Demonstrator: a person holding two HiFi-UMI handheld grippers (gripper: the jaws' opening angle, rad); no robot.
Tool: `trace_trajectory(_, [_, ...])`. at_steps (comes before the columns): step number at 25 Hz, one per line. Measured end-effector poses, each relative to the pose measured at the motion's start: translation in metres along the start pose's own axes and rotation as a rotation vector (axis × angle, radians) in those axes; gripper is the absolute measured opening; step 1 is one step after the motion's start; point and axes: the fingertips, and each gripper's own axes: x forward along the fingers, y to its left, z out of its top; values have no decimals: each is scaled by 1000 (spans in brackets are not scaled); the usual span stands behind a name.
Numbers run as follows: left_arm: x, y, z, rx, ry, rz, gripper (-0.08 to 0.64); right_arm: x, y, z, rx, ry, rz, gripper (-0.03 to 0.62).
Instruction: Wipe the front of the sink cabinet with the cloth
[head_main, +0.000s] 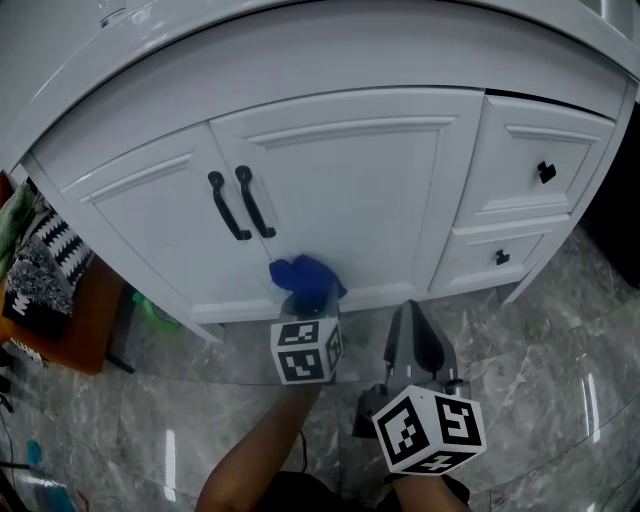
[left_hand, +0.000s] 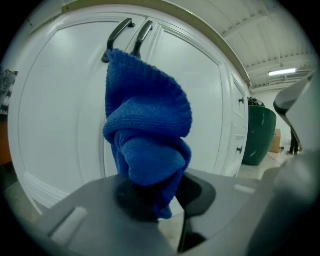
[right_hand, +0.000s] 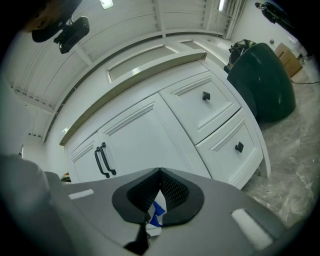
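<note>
The cloth, blue and bunched, stands up out of the left claw, whose jaws are clamped on its lower end. It is at the foot of the sink cabinet door, below the black handles. The right claw, closed and empty, hangs just beside.

- I can read no words, brand names or numbers anywhere in my three views.
- The only signs are black-and-white square code patterns on the left gripper's marker cube and the right gripper's marker cube. They carry no letters.
</note>
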Motion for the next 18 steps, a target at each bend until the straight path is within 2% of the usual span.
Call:
trace_trajectory(10, [24, -70, 6, 102, 84, -212, 64, -10, -28, 17, 35, -31, -40, -7])
trace_trajectory(18, [46, -128, 8, 190, 162, -377, 61, -16, -47, 30, 4, -59, -72, -6])
